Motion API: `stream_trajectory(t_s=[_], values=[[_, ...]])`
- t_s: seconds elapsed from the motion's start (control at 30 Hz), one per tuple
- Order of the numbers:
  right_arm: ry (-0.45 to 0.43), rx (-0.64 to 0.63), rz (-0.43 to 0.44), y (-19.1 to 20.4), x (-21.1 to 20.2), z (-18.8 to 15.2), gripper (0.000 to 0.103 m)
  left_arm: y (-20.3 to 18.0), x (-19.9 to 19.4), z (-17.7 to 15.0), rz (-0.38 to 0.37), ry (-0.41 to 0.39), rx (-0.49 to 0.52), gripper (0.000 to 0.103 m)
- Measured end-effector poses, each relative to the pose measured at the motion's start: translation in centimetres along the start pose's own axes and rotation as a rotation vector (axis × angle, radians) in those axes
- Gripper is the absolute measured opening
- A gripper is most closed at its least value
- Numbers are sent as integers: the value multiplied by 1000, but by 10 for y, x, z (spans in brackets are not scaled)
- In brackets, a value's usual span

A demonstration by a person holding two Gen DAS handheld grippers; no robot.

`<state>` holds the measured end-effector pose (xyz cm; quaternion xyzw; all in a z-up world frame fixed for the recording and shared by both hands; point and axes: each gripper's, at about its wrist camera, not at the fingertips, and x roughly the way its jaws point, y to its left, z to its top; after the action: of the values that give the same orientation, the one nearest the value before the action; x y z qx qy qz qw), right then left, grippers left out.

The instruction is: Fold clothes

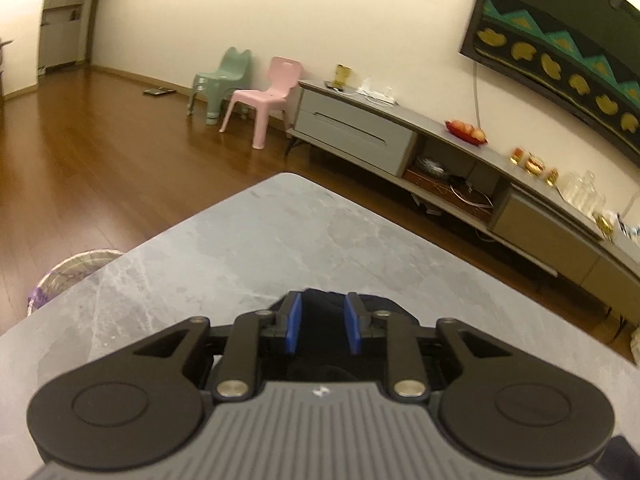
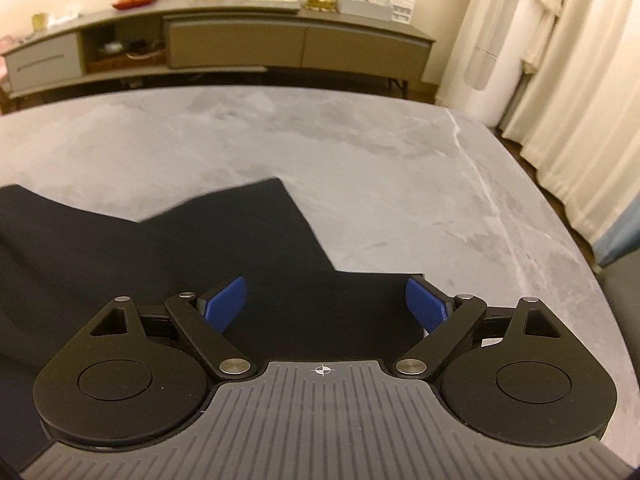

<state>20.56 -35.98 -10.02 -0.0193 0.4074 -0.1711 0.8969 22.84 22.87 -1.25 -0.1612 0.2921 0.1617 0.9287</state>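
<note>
A dark, nearly black garment lies spread on the grey marbled table, covering the near left part of the right wrist view, with a pointed corner toward the middle. My right gripper hovers over its near edge with the jaws wide apart and nothing pinched. In the left wrist view only a small bulge of the same garment shows past the fingers. My left gripper stands slightly open, a narrow gap between its blue pads with cloth behind it. The table stretches beyond.
A woven basket sits on the floor off the table's left edge. A long grey cabinet with fruit and glassware lines the far wall, with pink and green chairs beside it. Curtains hang at the right.
</note>
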Motion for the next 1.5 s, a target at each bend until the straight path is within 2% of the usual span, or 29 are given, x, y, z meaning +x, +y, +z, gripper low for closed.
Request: stream_trajectory(t_s=[0.2,0.37,0.47,0.57,0.6,0.67,0.73,0.77,0.8,0.9,0.97,1.07,1.17,1.23,1.27,1.33,1.37,1.4,1.43,1.47,1.5], values=[[5,12,-61,-5,5,-3,90,-25,4,-12,24,1,135,29],[-9,30,-64,-7,2,0,90,-43,4,-19,21,-6,229,38],[13,114,-5,-18,3,1,90,-47,5,-22,8,2,249,41],[35,234,-9,-38,5,-2,90,-45,9,-23,0,20,245,44],[45,244,-4,-41,7,-4,83,-45,11,-23,-6,29,242,44],[47,257,30,-45,9,-6,60,-43,15,-25,-21,51,238,44],[27,268,93,-46,9,-6,21,-44,19,-28,-22,64,244,44],[-11,288,128,-47,2,0,0,-45,20,-30,-15,65,251,43],[-52,309,163,-48,-5,7,0,-45,20,-32,-6,64,255,43],[-176,373,270,-52,-28,28,0,-43,16,-29,24,36,232,31],[-338,429,330,-64,-64,55,0,-41,13,-25,24,12,214,27],[-513,423,296,-61,-97,106,0,-42,12,-22,34,1,226,27],[-483,414,175,-39,-73,155,0,-41,12,-18,40,6,234,27],[-360,404,57,-25,-37,173,8,-39,12,-15,34,15,227,27],[-324,425,52,-25,-32,166,25,-38,10,-12,26,16,223,27],[-256,469,51,-27,-25,151,28,-35,1,-7,11,7,220,28],[-286,493,90,-30,-35,134,44,-33,-6,-5,5,-5,220,32],[-297,487,120,-31,-48,109,65,-30,-13,-2,-2,-15,225,35],[-306,479,149,-32,-61,83,69,-27,-22,0,-7,-24,239,42],[-285,470,146,-35,-67,57,71,-23,-30,2,-12,-33,254,52],[-261,462,139,-38,-72,30,70,-18,-38,3,-20,-38,269,57]])
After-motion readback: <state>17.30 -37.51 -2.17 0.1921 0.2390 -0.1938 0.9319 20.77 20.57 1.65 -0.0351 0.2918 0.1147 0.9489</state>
